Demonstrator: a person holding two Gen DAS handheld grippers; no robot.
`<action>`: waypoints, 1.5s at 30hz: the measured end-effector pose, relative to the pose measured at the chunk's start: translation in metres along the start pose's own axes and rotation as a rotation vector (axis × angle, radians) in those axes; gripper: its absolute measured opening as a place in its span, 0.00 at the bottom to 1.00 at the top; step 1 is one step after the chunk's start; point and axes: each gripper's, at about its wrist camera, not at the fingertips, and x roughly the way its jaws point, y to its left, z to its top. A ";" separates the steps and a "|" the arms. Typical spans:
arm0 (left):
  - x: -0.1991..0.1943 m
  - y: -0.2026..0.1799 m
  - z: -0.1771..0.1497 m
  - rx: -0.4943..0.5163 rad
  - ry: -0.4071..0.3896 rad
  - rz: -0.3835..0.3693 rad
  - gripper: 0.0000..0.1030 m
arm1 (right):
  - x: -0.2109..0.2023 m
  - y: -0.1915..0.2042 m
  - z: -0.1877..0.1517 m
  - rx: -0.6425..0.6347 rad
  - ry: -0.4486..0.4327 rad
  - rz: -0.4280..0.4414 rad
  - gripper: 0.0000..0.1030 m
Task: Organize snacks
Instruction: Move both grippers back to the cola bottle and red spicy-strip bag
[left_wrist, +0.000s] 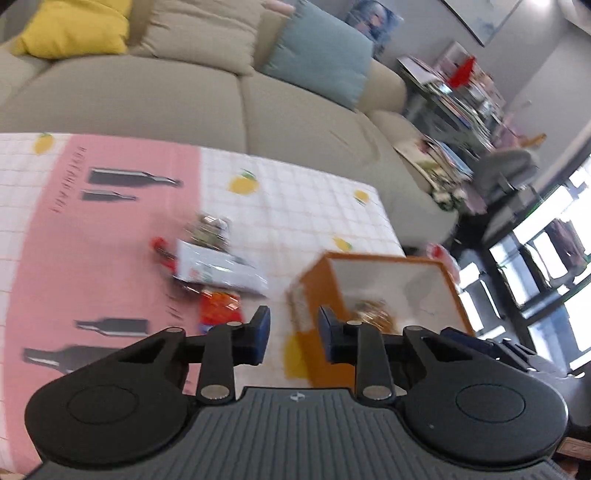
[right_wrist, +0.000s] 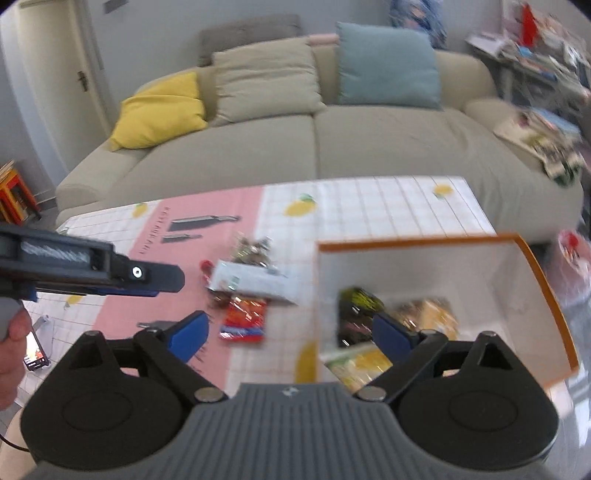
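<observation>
Here I am hovering both grippers empty: the left gripper (left_wrist: 294, 323) narrowly parted, the right gripper (right_wrist: 291, 332) spread wide beside the orange box (right_wrist: 546, 295), while loose snack packets (right_wrist: 245, 317) are lying on the surface (right_wrist: 388, 206), awaiting collection.

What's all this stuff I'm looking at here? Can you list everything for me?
Box: one, orange outside, white inside, on the table's right end.
Snacks in box: several packets, black, yellow, golden.
Snacks on table: a blurred pile, white packet, red packet, others unclear.
Tablecloth: one, pink and white grid with lemons.
Sofa: one, beige, behind the table.
Cushions: yellow, beige, blue.
Shelf: cluttered, right of sofa.
Phone: one, table's left edge.
Left gripper: black, blue pads, open, empty.
Right gripper: same, open wide, empty.
</observation>
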 end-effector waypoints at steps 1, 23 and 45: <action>-0.002 0.006 0.002 -0.011 -0.013 0.009 0.39 | 0.002 0.006 0.003 -0.012 -0.002 0.008 0.90; 0.081 0.092 0.030 0.047 0.107 0.137 0.78 | 0.170 0.069 0.005 -0.398 0.111 0.026 0.71; 0.171 0.129 0.039 0.030 0.263 0.071 0.69 | 0.280 0.077 0.040 -0.736 0.425 0.140 0.73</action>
